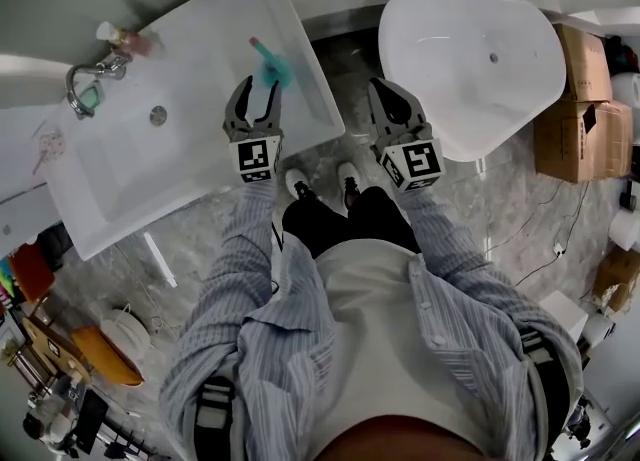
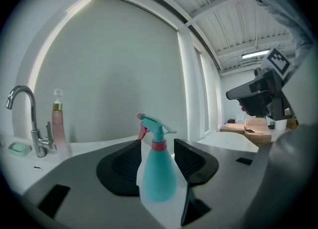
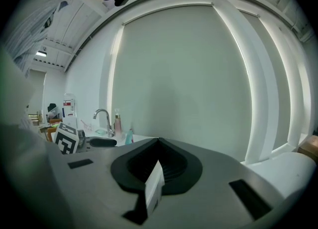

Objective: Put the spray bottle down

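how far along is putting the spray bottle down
Done: the teal plastic spray bottle stands upright on the white sink top. In hand: nothing; the left gripper has jaws apart around it, the right gripper is shut, empty. Left: drawing the left gripper clear.

Teal on white
The spray bottle (image 2: 158, 176) was teal, pink-collared; the sink (image 1: 215, 34) white; the sleeve (image 1: 245, 239) finely blue-striped.
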A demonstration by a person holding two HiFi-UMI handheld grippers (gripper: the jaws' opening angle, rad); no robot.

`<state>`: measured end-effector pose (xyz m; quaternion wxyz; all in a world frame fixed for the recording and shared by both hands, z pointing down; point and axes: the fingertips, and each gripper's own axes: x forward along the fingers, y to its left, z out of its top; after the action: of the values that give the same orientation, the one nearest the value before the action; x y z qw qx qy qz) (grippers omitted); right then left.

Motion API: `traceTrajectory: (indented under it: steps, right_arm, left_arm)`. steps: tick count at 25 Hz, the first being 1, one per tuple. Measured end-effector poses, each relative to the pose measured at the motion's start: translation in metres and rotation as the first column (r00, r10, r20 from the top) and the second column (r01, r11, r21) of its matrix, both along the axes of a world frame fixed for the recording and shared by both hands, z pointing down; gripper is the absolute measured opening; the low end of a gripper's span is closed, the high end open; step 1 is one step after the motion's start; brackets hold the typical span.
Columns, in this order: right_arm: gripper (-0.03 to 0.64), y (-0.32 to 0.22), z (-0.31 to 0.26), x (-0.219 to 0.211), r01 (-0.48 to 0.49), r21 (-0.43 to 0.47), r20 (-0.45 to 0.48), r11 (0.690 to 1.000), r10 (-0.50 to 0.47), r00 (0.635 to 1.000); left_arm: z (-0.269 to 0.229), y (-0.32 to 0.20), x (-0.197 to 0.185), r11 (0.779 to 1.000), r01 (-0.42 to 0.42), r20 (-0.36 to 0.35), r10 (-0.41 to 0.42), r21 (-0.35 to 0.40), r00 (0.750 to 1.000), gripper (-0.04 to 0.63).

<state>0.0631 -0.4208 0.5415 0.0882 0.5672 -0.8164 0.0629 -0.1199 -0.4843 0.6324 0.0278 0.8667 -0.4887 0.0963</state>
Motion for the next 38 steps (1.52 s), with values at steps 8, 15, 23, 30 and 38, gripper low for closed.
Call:
traceTrajectory:
  steps: [8,15,23,30,38]
  right_arm:
    - [0.015,0.009,-0.031,-0.01,0.04,0.046,0.016,0.998,-0.041,0.999]
    - [0.015,0.012,-0.058,-0.019,0.072,0.087,0.033,0.994,-0.075,0.997]
    - [0.015,0.021,-0.08,-0.034,0.113,0.107,0.061,0.988,-0.12,0.991]
    - [0.015,0.028,-0.085,-0.048,0.129,0.114,0.096,0.985,-0.14,0.985]
    - [0.014,0.024,-0.09,-0.046,0.097,0.119,0.09,0.988,-0.108,0.99]
  left_arm:
    - [-0.066,0.035,-0.03,0.995,0.069,-0.043,-0.066,0.072,0.997,0.17]
    - [-0.122,0.057,-0.052,0.982,0.13,-0.083,-0.12,0.135,0.989,0.144]
    - [-0.159,0.075,-0.087,0.961,0.228,-0.112,-0.212,0.16,0.971,0.064]
    - [-0.173,0.092,-0.111,0.931,0.326,-0.14,-0.305,0.162,0.942,0.002]
    - [-0.183,0.097,-0.115,0.923,0.343,-0.153,-0.319,0.173,0.935,0.002]
